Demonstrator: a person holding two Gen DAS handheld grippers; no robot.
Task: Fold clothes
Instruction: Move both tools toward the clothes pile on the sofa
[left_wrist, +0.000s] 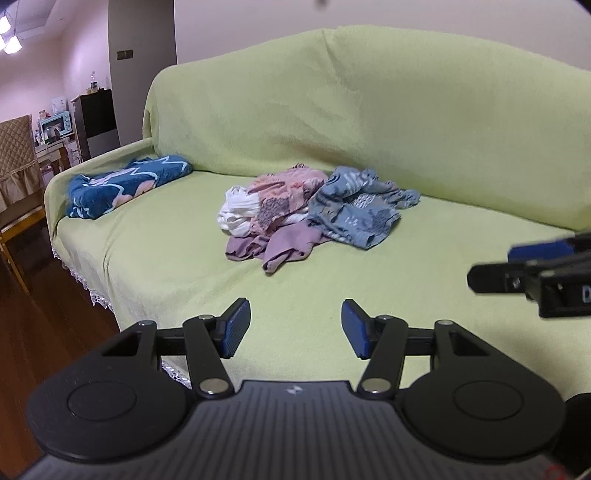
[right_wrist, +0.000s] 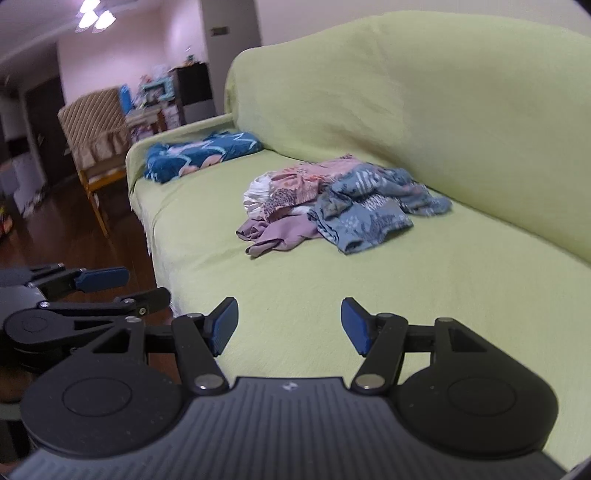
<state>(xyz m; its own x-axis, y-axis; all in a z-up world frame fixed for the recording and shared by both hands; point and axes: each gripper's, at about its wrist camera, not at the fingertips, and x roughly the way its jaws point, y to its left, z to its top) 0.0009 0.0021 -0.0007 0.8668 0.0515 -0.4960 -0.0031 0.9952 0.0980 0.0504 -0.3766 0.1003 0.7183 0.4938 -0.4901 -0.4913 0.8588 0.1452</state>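
Several garments lie crumpled in one heap (left_wrist: 310, 212) near the middle of the sofa seat: a blue patterned piece (left_wrist: 358, 210) on the right of it, a pink patterned piece (left_wrist: 284, 195) behind and to the left, a white piece (left_wrist: 238, 214) at the far left, and a mauve piece (left_wrist: 273, 247) spilling out at the front edge. None of these shows a flat fold or a squared edge; they overlap and bunch into each other, so as far as the pictures show, all of this heap is left to fold. Well apart, at the armrest end of the seat, a dark blue patterned cloth (left_wrist: 125, 186) lies flatter, but whether it is folded clothing or a blanket I cannot tell. The green sofa cover (left_wrist: 406, 129) around the heap is bare, with no neat stack in view. The left tool (left_wrist: 295, 328) and the right tool (right_wrist: 290, 325) both hang released, jaws spread wide and holding nothing, short of the heap above the front of the seat.
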